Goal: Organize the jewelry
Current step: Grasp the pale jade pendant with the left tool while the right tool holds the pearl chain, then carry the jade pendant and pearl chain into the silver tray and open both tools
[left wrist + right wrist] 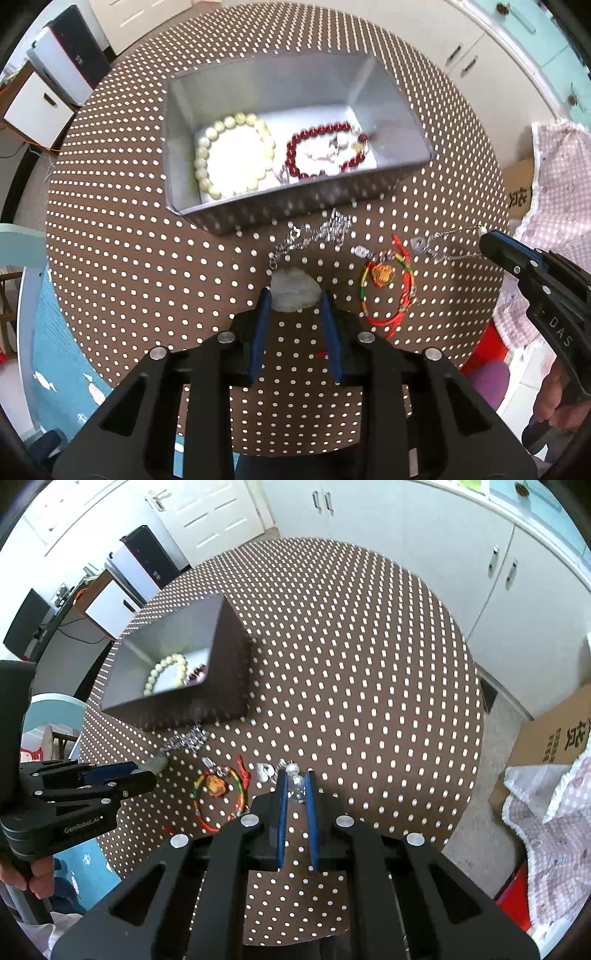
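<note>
Downward, left tool (294, 295) on pendant (295, 293)

1. I see a round tabletop (147, 258) in brown cloth with white dots.
2. A grey box (295, 206) sits on it.
3. Just beside the box lies a silver chain (314, 232).
4. Near that chain, a red-and-yellow cord bracelet (388, 291).

Open tabletop (369, 664) right of box (229, 672).
</note>
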Motion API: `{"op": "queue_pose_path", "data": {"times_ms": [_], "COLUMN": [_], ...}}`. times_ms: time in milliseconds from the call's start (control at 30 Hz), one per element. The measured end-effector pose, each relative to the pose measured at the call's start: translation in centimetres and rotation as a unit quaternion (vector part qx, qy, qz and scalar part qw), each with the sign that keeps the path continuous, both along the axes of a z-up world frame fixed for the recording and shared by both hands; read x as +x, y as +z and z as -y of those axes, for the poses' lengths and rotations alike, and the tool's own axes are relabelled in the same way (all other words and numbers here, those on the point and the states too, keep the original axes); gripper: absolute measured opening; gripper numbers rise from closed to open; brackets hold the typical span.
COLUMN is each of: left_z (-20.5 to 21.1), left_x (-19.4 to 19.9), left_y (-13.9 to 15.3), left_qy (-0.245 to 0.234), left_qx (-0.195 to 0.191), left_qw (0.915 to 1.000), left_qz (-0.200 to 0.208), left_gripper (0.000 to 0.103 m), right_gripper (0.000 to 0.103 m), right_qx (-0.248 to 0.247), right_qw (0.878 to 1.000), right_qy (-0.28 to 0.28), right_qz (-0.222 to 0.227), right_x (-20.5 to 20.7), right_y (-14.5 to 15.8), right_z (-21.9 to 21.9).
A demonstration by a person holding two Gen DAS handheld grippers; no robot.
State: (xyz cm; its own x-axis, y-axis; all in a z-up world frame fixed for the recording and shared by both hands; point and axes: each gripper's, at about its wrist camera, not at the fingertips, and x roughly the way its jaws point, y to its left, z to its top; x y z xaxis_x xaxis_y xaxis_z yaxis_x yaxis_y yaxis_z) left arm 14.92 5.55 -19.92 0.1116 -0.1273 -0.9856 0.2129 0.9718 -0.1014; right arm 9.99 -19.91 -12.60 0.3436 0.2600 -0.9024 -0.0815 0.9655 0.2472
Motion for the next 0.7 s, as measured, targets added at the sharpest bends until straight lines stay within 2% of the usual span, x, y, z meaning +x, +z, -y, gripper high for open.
{"op": "queue_pose_path", "data": {"times_ms": [300, 533, 567, 633, 700], "left_z": [-3.1, -3.8, -2.2, -2.2, -1.6], "left_x": [-0.6, 1.7, 2.2, 2.6, 3.1], "left_y": [6.1, 10.5, 10.4, 11.1, 10.5], "left_qy": [0.033, 0.053, 0.056, 0.062, 0.067], "left_qx": [-0.031, -0.052, -0.053, -0.056, -0.057], "left_qw": [0.9980, 0.9940, 0.9937, 0.9927, 0.9919], "left_qz": [0.045, 0.080, 0.082, 0.087, 0.092], "left_gripper": [0.026, 0.026, 0.026, 0.026, 0.026], "right_gripper": [0.008, 0.008, 0.008, 0.008, 0.008], "right_qx": [0.003, 0.030, 0.034, 0.037, 0.044], "right_qw": [0.997, 0.990, 0.989, 0.987, 0.985], "right_qy": [0.027, 0.057, 0.060, 0.070, 0.080], "right_qz": [0.067, 0.125, 0.131, 0.141, 0.149], "right_x": [1.8, 3.5, 3.6, 4.0, 4.4], "right_y": [5.0, 9.1, 9.5, 10.1, 10.6], "right_z": [-0.7, -2.0, -2.3, -2.9, -3.6]}}
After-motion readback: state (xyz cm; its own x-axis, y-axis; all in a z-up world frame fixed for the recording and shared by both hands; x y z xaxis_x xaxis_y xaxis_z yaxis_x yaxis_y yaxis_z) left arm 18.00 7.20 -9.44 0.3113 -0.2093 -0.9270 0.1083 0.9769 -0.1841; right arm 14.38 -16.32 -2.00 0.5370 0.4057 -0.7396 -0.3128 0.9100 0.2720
